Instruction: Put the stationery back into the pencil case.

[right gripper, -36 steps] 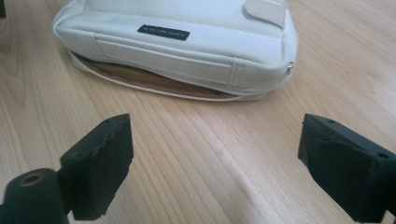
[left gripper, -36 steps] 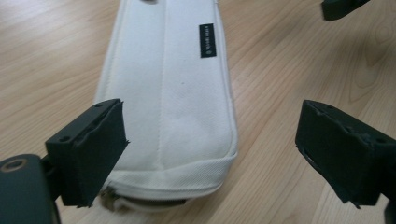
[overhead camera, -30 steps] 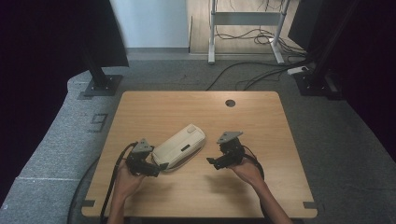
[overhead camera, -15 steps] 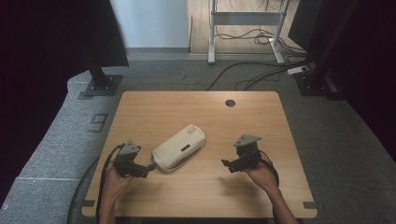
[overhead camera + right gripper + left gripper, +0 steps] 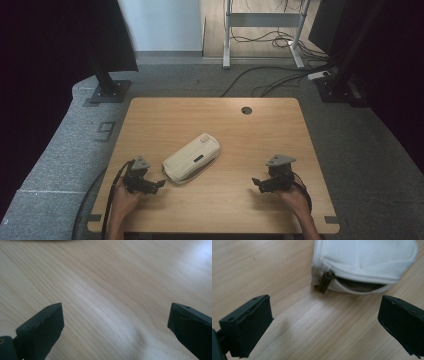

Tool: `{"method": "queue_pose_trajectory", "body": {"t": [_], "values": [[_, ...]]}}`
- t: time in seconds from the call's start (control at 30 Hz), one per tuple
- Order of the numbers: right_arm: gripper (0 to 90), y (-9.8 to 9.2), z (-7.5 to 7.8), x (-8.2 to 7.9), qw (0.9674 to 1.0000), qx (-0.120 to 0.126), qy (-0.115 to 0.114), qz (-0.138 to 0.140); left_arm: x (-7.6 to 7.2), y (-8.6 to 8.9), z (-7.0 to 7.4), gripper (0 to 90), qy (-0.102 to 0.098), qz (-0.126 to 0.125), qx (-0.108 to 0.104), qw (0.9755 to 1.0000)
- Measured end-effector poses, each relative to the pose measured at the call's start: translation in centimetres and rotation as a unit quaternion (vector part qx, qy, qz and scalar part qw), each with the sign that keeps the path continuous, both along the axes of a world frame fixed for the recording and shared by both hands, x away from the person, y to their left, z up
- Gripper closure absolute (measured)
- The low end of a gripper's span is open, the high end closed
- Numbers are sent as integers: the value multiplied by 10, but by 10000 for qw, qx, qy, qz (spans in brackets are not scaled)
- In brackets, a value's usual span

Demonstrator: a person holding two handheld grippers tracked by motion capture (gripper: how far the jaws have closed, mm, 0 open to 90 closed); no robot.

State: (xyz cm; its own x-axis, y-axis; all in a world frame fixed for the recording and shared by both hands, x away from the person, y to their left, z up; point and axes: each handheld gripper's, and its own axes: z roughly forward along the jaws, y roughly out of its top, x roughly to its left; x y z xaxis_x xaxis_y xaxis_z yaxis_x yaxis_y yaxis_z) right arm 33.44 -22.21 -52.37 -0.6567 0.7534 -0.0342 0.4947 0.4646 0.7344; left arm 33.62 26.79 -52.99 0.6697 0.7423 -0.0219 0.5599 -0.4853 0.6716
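A: Where is the white fabric zip pouch found, seen from each claw?

B: It is laid flat on the light wooden table. It is seen just ahead of the left gripper, slightly toward the far side, near but not touched. From the right gripper it is placed well apart, across a bare part of the wood.

A: In what state are the claws held?

B: Both are released. In the left gripper view the black jaws are spread wide, and nothing is caught between them; the pouch end is only seen beyond them. In the right gripper view the jaws are also spread wide, with plain wood grain between them.

A: What can be said about the progress?

B: In the left gripper view the dark metal zipper pull is found at the corner of the pouch, and the zip beside it is seen gaping, with a dark inside shown. So the opening is judged as done, at least in part. How far the zip is drawn along the whole length cannot be told. With both claws parked near the person's edge, little work appears to be left.
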Motion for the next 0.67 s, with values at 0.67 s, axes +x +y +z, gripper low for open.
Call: {"method": "queue_pose_trajectory", "body": {"t": [0.67], "values": [[0, -19, -33, -7, 9990, 95, 244, -350, 1, -3, -18, 0, 30, 209, 125, 9997]]}}
